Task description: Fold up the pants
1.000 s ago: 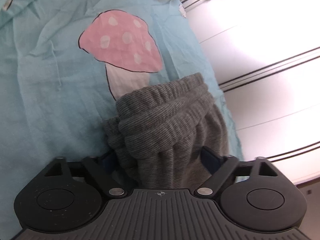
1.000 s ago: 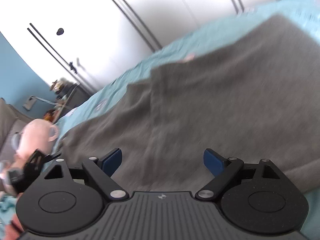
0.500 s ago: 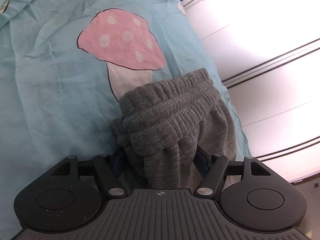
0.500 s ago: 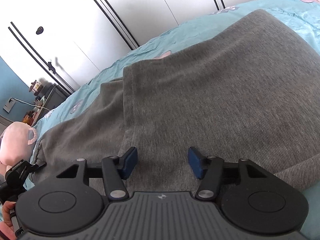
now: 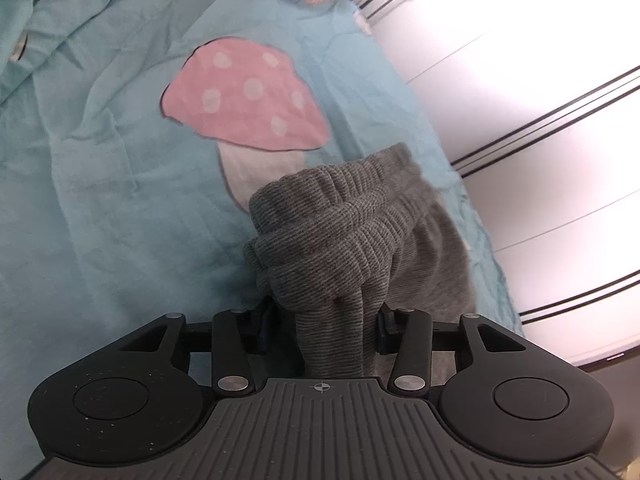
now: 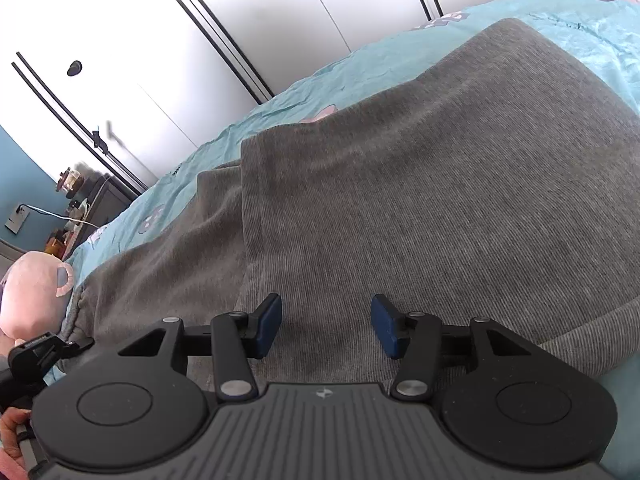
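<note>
Grey ribbed pants (image 6: pixel 420 200) lie on a turquoise bedsheet (image 6: pixel 580 24), one layer folded over another with a straight edge running down the left. My right gripper (image 6: pixel 326 326) hovers low over the near part of the pants, its blue pads partly open and empty. My left gripper (image 5: pixel 324 320) is shut on the bunched elastic waistband of the pants (image 5: pixel 340 232) and holds it lifted above the sheet (image 5: pixel 100 200). The left gripper's pads are mostly hidden by the fabric.
A pink mushroom print (image 5: pixel 244 96) lies on the sheet beyond the waistband. A pink plush toy (image 6: pixel 32 292) sits at the bed's head. White wardrobe doors (image 6: pixel 240 20) run along the bed's far side. A dark nightstand (image 6: pixel 92 208) with small items stands by the blue wall.
My left gripper has closed tight on the waistband and lifted it. My right gripper has narrowed from wide open and settled over the pants.
</note>
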{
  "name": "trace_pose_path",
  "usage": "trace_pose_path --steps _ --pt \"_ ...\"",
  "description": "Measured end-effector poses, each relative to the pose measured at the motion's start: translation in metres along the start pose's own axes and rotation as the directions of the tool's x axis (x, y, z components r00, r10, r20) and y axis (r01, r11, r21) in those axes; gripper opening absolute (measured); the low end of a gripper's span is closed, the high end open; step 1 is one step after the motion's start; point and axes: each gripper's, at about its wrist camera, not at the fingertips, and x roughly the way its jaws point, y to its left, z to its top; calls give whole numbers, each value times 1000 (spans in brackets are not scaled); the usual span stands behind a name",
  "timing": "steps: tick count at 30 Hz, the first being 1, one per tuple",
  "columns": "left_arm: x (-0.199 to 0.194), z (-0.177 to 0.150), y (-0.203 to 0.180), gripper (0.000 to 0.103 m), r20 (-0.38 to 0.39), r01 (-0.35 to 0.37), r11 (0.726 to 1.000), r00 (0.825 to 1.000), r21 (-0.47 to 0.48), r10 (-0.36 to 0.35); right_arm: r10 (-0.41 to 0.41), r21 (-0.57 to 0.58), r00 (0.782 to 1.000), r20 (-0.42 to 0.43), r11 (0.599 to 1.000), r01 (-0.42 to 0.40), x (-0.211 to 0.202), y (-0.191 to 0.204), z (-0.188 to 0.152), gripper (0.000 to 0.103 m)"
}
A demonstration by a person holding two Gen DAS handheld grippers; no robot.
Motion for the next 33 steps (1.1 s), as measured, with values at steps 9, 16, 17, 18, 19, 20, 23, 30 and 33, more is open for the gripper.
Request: trace_pose_path --steps 9,16,17,18,19,20,23,30,33 --pt "4 -2 6 45 -17 -5 1000 1000 -21 4 -2 -5 1000 -5 1000 2 4 3 0 51" --pt "-39 -3 -32 36 64 92 986 993 137 -101 40 54 999 13 998 -41 -12 -3 3 51" --pt "-46 -5 -40 35 72 105 980 990 169 -118 46 51 998 41 998 -48 -21 -4 5 51" --pt "-52 -8 -50 34 81 119 971 987 208 -138 47 47 996 73 998 -51 -31 -4 8 51" --pt "-57 -12 -60 34 92 129 962 984 240 -154 56 47 993 104 997 -61 -41 -5 11 51" --pt "-61 -16 -71 34 99 138 953 980 269 -170 64 54 989 136 996 -72 -52 -8 15 51" --pt "-71 -31 -101 34 110 146 913 973 380 -201 72 95 975 211 991 -94 -80 -22 23 51" --pt "-68 -64 -132 33 86 106 867 982 486 -168 41 236 958 285 965 -112 -107 -67 30 51" --pt "-68 -78 -142 33 114 62 839 983 540 -145 52 259 962 269 958 -125 -104 -74 26 51"
